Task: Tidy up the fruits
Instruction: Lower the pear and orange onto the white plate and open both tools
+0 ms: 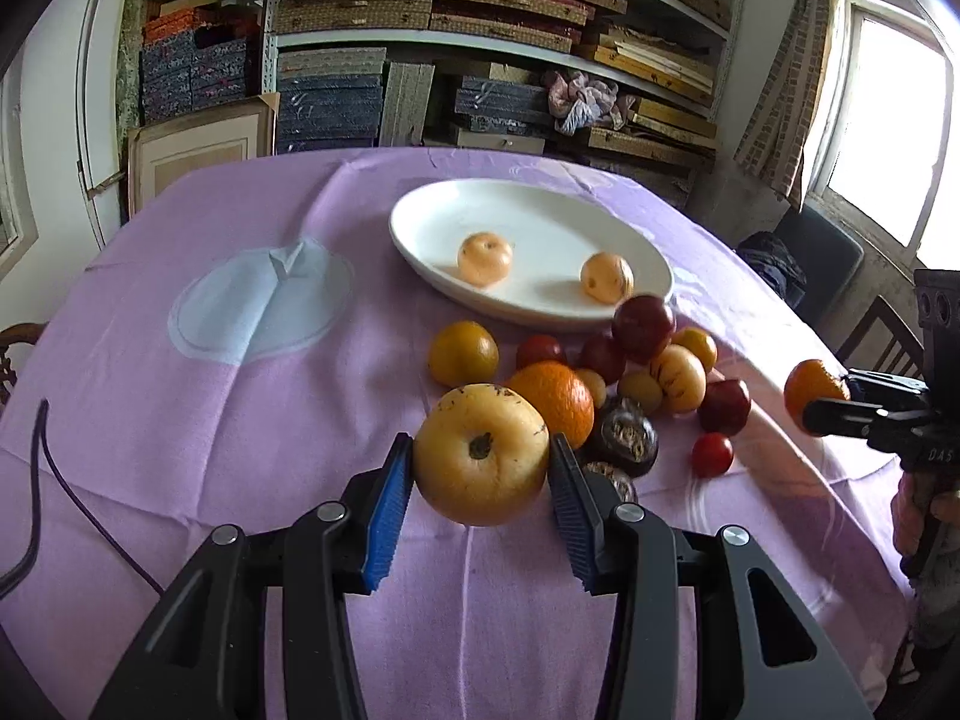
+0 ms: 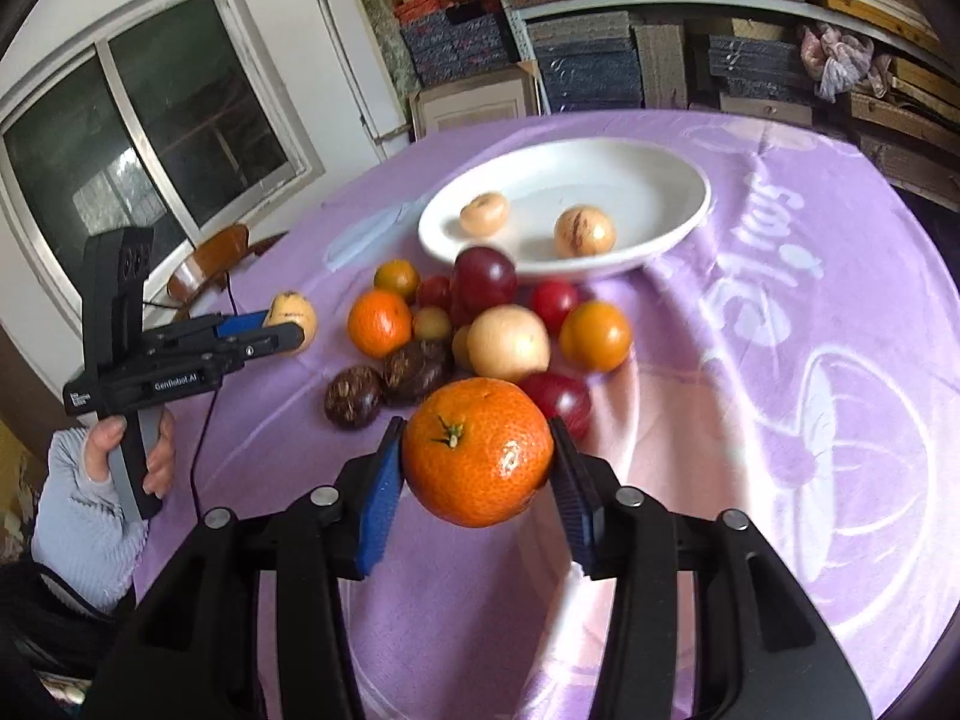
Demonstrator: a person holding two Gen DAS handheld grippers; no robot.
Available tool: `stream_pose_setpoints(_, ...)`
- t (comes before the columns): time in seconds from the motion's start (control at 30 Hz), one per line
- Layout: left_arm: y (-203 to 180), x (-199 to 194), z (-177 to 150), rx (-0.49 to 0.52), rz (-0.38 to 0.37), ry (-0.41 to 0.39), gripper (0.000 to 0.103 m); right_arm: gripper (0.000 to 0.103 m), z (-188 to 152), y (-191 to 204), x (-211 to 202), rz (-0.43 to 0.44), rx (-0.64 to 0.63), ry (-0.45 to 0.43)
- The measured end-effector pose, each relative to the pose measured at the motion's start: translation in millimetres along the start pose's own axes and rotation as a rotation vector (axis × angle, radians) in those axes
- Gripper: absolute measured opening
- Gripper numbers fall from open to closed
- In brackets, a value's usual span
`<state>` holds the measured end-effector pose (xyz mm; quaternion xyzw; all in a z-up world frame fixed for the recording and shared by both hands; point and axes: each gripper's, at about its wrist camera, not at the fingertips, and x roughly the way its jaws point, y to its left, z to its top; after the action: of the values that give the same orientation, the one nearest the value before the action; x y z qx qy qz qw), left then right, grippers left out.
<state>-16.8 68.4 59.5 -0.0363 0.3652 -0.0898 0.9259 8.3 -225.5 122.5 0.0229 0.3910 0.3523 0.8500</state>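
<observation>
My left gripper [image 1: 480, 456] is shut on a pale yellow fruit [image 1: 480, 462] and holds it above the cloth, near the fruit pile; it also shows in the right wrist view [image 2: 288, 327]. My right gripper [image 2: 477, 450] is shut on an orange tangerine [image 2: 477, 450], held above the cloth in front of the pile; it shows in the left wrist view [image 1: 816, 396] too. A white oval plate [image 1: 420, 222] holds two pale yellow fruits [image 1: 485, 258]. A pile of mixed fruits [image 1: 630, 384] lies in front of the plate.
A purple cloth [image 1: 240, 450] covers the round table. A black cable [image 1: 72, 480] lies on the left. Shelves stacked with boxes [image 1: 480, 30] stand behind the table. Chairs [image 1: 876, 330] stand at the right edge.
</observation>
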Motion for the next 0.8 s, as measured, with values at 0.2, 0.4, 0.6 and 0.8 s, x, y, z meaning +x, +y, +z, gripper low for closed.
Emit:
stream_pose_setpoints(0.2,-7.8,-21.3,72.6,0.038,0.049,-0.08,0.046,0.045,88.1,-8.5,-45.0,-0.096,-0.012,-0.139)
stream_pose_setpoints(0.4,-10.0,22.5,114.2,0.028,0.06,-0.06,0.046,0.045,133.3,-36.9,5.1,-0.161,0.013,-0.133)
stream_pose_setpoints(0.6,3.4,91.8,113.5,-0.011,0.058,0.019,0.046,0.045,132.4,-65.5,89.6,-0.128,0.069,-0.039)
stream_pose_setpoints(0.8,19.3,129.4,115.4,-0.035,0.064,0.048,0.046,0.045,132.6,-73.6,136.6,-0.162,0.062,0.005)
